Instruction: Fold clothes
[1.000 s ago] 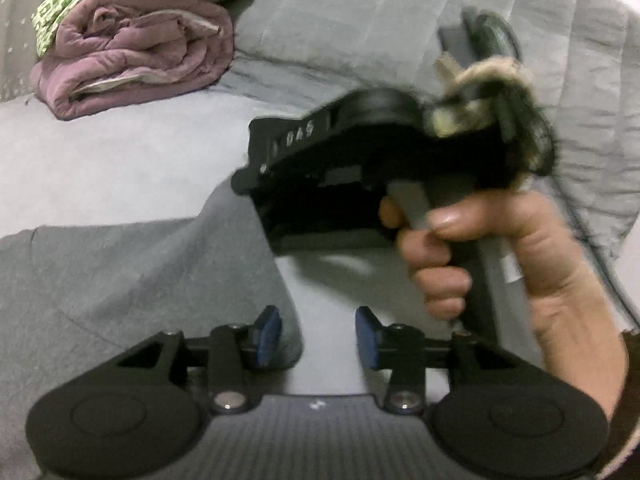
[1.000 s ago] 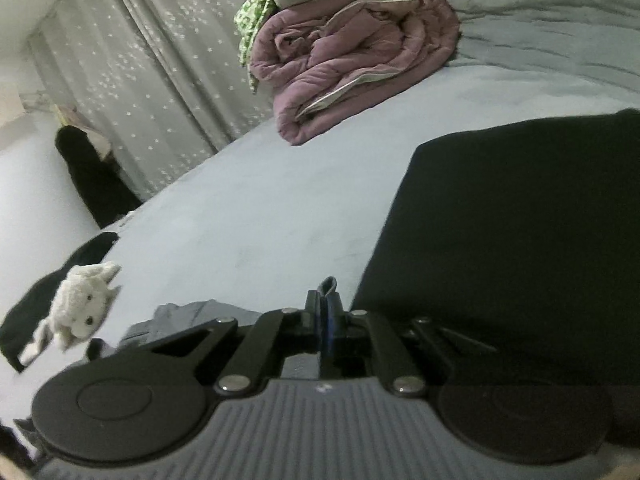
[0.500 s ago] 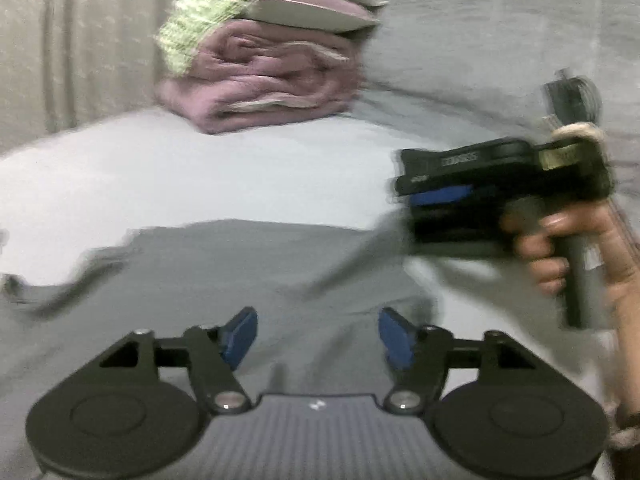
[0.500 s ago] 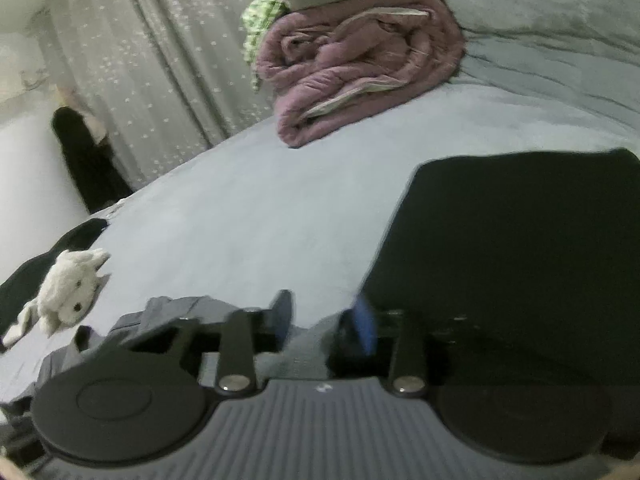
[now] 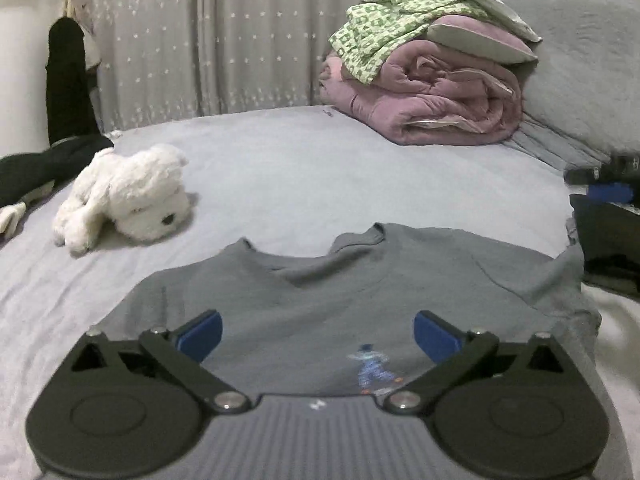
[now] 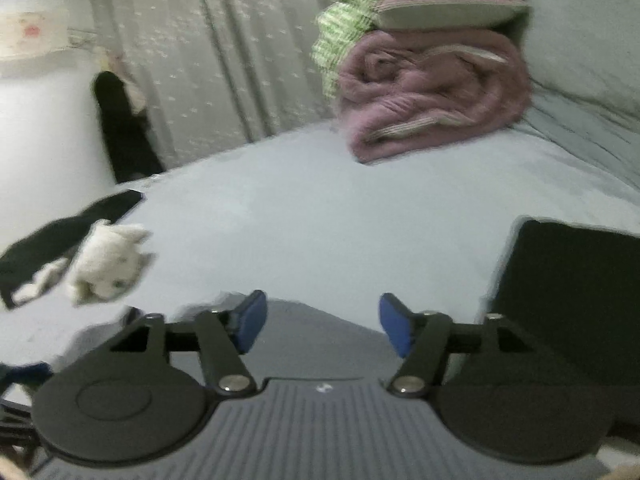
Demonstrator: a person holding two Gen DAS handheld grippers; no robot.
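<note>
Grey cotton T-shirt with small blue figure print [image 5: 340,300], spread flat on pale grey bed [image 5: 300,168], unfolded; left gripper [image 5: 318,334] and right gripper [image 6: 320,328], jaws open, empty; folding apparently not begun.

A grey cotton T-shirt [image 5: 360,292] lies spread flat on the pale lilac bedsheet [image 5: 304,168], its round neckline facing the far end of the bed and a small blue printed figure [image 5: 374,368] on its chest. The right sleeve edge is a little rumpled. Beside it, on the right, lies a flat, folded black garment [image 6: 568,296], its edges straight and square.
</note>
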